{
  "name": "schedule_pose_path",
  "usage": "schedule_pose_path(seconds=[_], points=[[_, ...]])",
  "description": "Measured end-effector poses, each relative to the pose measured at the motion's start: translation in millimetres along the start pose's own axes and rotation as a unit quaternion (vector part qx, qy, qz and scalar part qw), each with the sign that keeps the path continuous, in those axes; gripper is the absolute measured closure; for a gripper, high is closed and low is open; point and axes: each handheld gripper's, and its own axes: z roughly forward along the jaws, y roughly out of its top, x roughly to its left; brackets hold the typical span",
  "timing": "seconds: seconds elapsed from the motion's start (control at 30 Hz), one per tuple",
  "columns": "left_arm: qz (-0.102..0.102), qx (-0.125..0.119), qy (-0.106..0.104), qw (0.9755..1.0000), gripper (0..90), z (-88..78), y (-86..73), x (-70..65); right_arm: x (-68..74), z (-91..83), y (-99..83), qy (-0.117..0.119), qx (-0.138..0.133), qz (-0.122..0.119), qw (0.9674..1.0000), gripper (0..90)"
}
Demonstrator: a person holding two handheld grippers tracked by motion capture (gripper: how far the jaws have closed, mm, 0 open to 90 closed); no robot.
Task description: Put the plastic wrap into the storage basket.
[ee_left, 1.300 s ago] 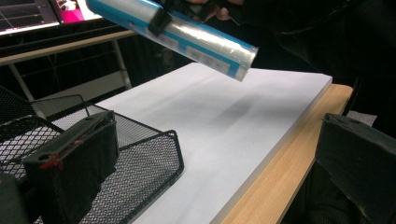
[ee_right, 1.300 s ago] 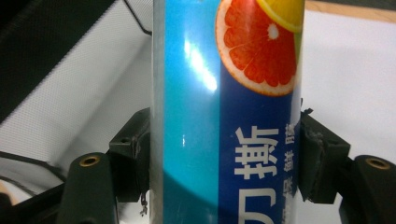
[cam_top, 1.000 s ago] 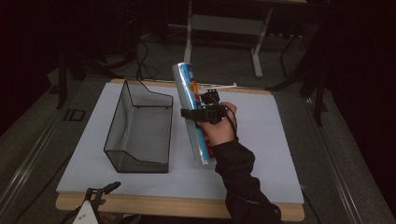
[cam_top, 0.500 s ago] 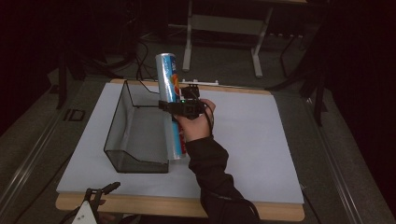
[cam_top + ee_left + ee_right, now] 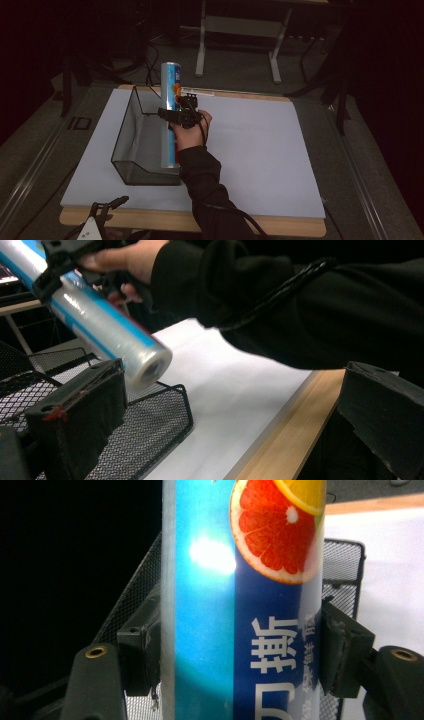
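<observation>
As the right gripper [image 5: 176,116] clamped the roll of cling film [image 5: 170,112] about midway along its length, the roll hung steeply tilted at centre frame in the high view, its long axis running from a raised far end down to a near end that dipped over the right wall of the black wire-mesh basket [image 5: 131,125]. The basket lay just left of the gripper, so any lowering looked set to turn on that leftward offset. In the right gripper view the jaws pressed both sides of the roll's blue wrapper, which showed a cut grapefruit and white Chinese characters. The left gripper [image 5: 102,210], jaws spread and empty, sat at the lower left by the counter [image 5: 280,165] edge, well apart from the roll.
</observation>
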Motion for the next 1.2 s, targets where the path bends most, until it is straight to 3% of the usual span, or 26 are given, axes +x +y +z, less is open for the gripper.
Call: schedule_pose_path(seconds=[0.1,0.27,0.43,0.87,0.97,1.2], points=[[-0.002,0.0,-0.002,1.0,0.2,0.0,-0.1,0.6,-4.5,9.8,-6.4,0.003,0.001,0.018,0.9998,31.7],[-0.003,-0.002,-0.002,1.0,0.2,-0.7,0.1,0.4,-8.3,25.2,-16.0,-0.012,0.019,0.017,0.9996,31.7],[-0.004,-0.004,-0.006,1.0,0.2,-0.2,-0.3,0.8,-18.2,33.9,-25.9,-0.026,0.031,0.047,0.9981,31.5],[-0.004,-0.003,-0.007,1.0,0.2,0.0,-0.2,0.9,-26.0,51.6,-39.3,-0.055,0.057,0.043,0.9959,31.5],[-0.004,0.0,-0.008,1.0,0.2,0.3,-0.3,1.2,-24.4,56.1,-42.4,-0.079,0.06,0.031,0.9946,31.3],[-0.005,0.0,-0.008,1.0,0.2,0.4,-0.4,1.3,-25.7,64.3,-47.9,-0.103,0.067,0.022,0.9921,30.3]])
